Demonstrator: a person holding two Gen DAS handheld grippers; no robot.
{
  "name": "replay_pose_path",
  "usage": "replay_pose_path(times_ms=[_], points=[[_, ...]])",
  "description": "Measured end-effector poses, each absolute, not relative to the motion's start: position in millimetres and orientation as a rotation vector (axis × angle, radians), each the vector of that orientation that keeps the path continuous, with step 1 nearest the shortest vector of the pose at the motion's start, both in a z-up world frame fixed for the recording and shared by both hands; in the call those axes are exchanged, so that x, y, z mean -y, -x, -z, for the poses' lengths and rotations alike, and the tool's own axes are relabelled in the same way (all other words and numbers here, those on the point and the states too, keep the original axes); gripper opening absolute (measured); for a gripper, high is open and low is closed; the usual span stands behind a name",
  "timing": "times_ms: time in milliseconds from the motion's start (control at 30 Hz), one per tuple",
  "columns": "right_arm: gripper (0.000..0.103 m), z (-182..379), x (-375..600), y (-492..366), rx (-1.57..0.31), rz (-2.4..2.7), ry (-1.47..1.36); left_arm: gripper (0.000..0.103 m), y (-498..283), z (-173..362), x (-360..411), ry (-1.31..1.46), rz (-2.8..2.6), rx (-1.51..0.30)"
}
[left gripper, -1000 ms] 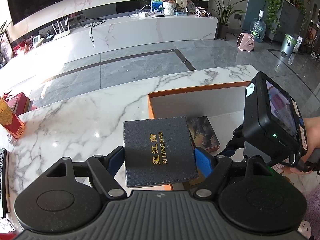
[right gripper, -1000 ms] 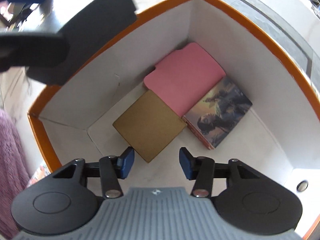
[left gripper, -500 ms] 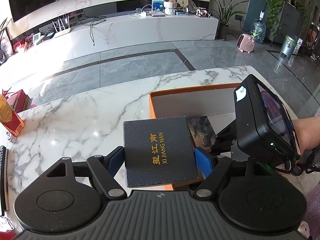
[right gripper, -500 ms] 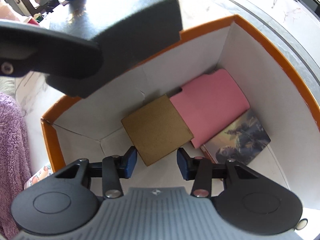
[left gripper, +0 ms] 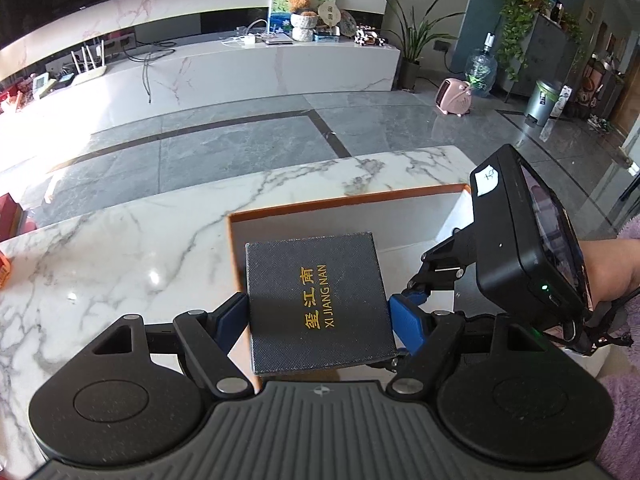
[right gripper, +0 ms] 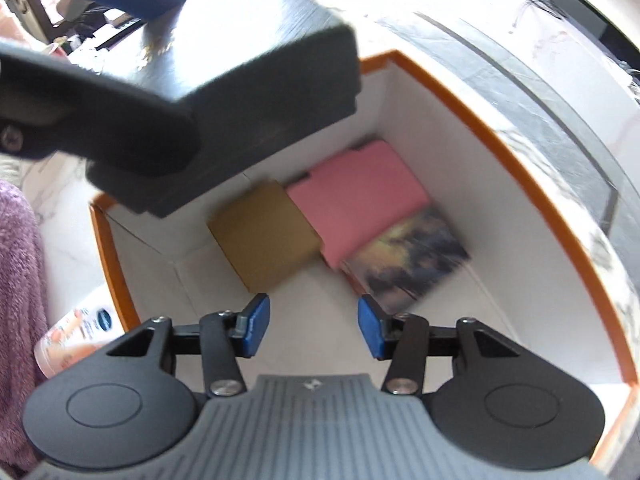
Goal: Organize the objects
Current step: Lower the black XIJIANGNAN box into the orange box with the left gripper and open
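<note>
Our left hand-held gripper (left gripper: 319, 314) clamps the dark box (left gripper: 318, 302) over the orange-rimmed bin (right gripper: 520, 168); our right hand-held gripper (right gripper: 313, 330) gapes empty above the brown box (right gripper: 264, 236).

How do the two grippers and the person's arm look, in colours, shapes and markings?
Both the left gripper and the right gripper have black linkage arms with silver pivot screws, blue fingers, two round black discs and a ribbed grey body. The right gripper carries a black camera box with a green light. The sleeve is fuzzy purple.
</note>
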State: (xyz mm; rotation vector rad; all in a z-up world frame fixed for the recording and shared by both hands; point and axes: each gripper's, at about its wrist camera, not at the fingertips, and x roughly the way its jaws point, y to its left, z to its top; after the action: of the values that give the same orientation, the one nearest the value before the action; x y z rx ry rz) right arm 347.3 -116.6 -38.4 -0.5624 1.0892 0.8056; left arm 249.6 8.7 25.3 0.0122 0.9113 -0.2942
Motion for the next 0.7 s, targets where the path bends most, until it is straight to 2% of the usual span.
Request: replay_pose_path(times_ms=[100, 200, 367, 700], points=[[0.039, 37.2, 140.5, -332.4, -1.118, -0.704, 0.568, 0.089, -261.0, -10.0, 10.6, 0.040, 0.354, -0.964], [0.034, 41.5, 165.8, -338.9, -1.159, -0.606, 0.550, 0.089, -278.1, 13.8, 24.0, 0.131, 0.385, -1.053], [0.034, 48.0, 192.6, -335.7, -1.178, -0.560, 0.557, 0.089, -296.1, 49.1, 41.1, 0.191, 0.383, -1.161], [0.034, 66.6, 183.0, -332.9, -1.177, -0.619, 0.608, 0.089, -311.7, 81.9, 60.5, 0.126, 0.267, -1.283]])
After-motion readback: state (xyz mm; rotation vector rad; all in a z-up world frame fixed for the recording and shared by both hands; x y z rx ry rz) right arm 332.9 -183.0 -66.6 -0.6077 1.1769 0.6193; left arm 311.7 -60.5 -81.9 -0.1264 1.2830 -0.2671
